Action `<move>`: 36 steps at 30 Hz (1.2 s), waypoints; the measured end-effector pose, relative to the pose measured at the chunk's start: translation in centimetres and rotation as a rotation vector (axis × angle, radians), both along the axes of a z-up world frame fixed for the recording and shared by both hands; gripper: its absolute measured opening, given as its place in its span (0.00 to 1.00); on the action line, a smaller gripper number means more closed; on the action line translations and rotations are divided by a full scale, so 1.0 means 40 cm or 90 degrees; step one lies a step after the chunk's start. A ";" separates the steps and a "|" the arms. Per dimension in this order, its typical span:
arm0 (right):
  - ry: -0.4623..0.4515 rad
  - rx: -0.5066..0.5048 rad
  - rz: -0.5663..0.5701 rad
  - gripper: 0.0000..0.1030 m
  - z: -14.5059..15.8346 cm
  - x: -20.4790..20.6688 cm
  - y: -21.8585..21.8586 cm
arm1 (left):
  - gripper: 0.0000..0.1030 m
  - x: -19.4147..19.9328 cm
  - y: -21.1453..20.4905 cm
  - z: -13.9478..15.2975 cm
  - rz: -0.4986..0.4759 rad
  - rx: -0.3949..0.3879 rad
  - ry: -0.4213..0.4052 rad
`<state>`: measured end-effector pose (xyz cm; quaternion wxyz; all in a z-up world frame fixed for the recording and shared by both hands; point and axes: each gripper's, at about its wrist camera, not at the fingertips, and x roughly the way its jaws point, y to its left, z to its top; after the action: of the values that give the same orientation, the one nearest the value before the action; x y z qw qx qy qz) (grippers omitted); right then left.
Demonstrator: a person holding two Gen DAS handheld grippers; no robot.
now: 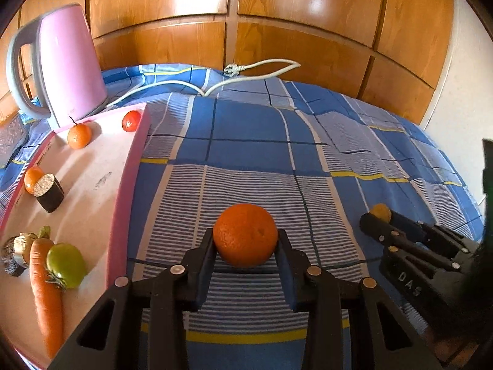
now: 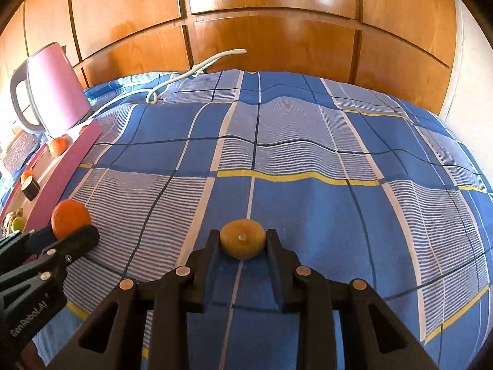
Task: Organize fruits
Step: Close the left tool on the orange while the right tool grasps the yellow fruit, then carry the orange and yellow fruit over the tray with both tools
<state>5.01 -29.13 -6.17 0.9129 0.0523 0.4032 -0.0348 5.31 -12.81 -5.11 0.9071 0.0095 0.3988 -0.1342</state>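
Left claw (image 1: pixel 245 242) clamped on orange (image 1: pixel 245 235), right claw (image 2: pixel 242 240) on brown fruit (image 2: pixel 242 243); mid-carry, probably next onto pink tray (image 1: pixel 131 191), frame left.

Ahead of me a blue checked cloth (image 2: pixel 308 141) with white stripes and yellow lines covers the surface, rumpled into low waves. A pink kettle (image 1: pixel 69 61) with a grey handle stands at my far left, partly behind the pink tray. A white cord (image 1: pixel 172 84) runs from the kettle across the cloth's far edge and ends in a plug (image 1: pixel 231 69), lying loose. Behind everything rise glossy wooden cabinet doors (image 2: pixel 271 3), catching window light.
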 end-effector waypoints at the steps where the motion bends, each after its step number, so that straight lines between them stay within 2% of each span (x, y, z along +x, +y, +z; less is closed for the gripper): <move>1: -0.001 -0.002 0.001 0.29 0.000 -0.003 0.001 | 0.37 -0.003 0.000 0.004 -0.002 -0.002 -0.002; 15: -0.003 0.002 0.009 0.29 0.002 -0.049 0.023 | 0.37 -0.042 0.007 0.044 -0.002 -0.005 -0.028; 23: 0.003 0.026 0.022 0.28 0.009 -0.068 0.041 | 0.37 -0.072 0.027 0.086 0.004 -0.021 -0.057; 36: -0.016 0.035 0.079 0.28 0.056 -0.068 0.119 | 0.37 -0.086 0.118 0.130 0.047 -0.053 -0.073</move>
<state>2.28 -24.35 -3.92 0.9165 0.0530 0.3951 0.0337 1.87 -8.08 0.09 0.9325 -0.0355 0.3401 -0.1164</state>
